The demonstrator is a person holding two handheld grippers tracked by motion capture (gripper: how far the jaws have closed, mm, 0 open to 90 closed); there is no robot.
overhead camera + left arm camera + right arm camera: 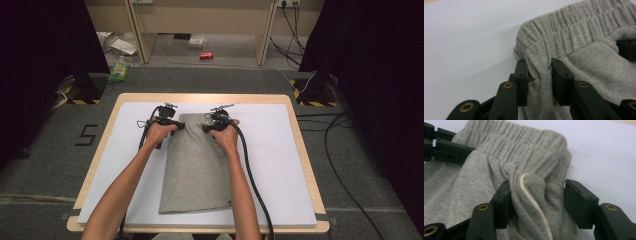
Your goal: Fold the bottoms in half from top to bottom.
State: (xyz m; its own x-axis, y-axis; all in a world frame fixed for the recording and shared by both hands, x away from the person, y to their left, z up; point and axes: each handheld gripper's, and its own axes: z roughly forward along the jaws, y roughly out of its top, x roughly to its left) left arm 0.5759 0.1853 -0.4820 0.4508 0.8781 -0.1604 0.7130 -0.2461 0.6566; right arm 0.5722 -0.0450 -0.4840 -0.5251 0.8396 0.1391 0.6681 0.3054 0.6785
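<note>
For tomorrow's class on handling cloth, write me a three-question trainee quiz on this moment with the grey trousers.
1. True or false: the left gripper has its fingers closed on a fold of the grey trousers.
2. What pale thing lies between the right gripper's fingers? A) drawstring B) zip C) label
3. Which end of the trousers do both grippers hold?

Key: 1 true; 2 A; 3 the elastic waistband, at the far end.
</note>
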